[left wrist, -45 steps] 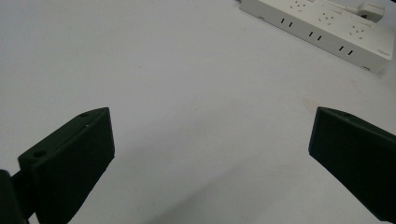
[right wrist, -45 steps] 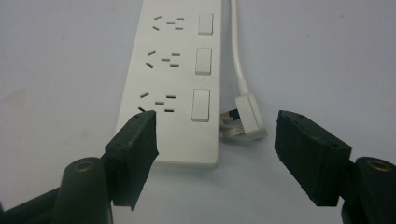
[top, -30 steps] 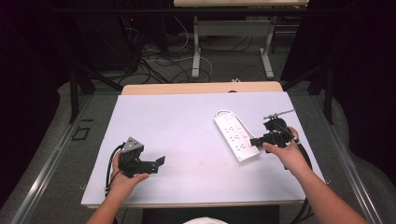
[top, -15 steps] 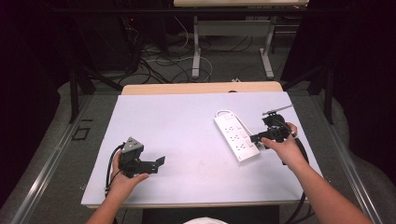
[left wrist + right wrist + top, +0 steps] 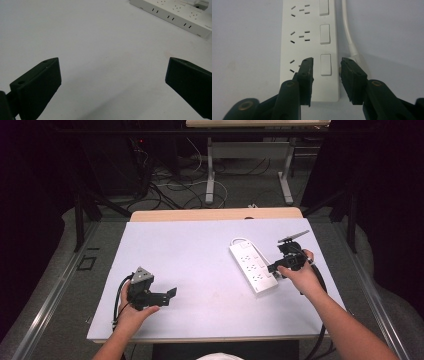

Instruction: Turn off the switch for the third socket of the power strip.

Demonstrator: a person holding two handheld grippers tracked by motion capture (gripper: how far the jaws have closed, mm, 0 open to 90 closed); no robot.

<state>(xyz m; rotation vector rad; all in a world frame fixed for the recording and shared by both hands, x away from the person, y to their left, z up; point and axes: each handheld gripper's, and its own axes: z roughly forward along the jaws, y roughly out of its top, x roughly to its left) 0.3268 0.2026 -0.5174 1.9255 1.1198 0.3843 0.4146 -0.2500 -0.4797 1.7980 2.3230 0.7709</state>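
White table (image 5: 200, 250): one power strip (image 5: 253, 266), two tools

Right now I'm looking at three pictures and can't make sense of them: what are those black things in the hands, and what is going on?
No robot here: a person at a white table holds a black two-jaw tool in each hand. One picture looks down from above. The other two come from cameras riding on the tools, looking along their jaws.

On the table lies a white power strip with sockets, rocker switches and a white cord.

The left tool rests near the person, jaws wide apart and holding nothing. The right tool sits over the strip's end, and its jaws have just been closing. One switch shows between them, but the pads do not yet press on anything.
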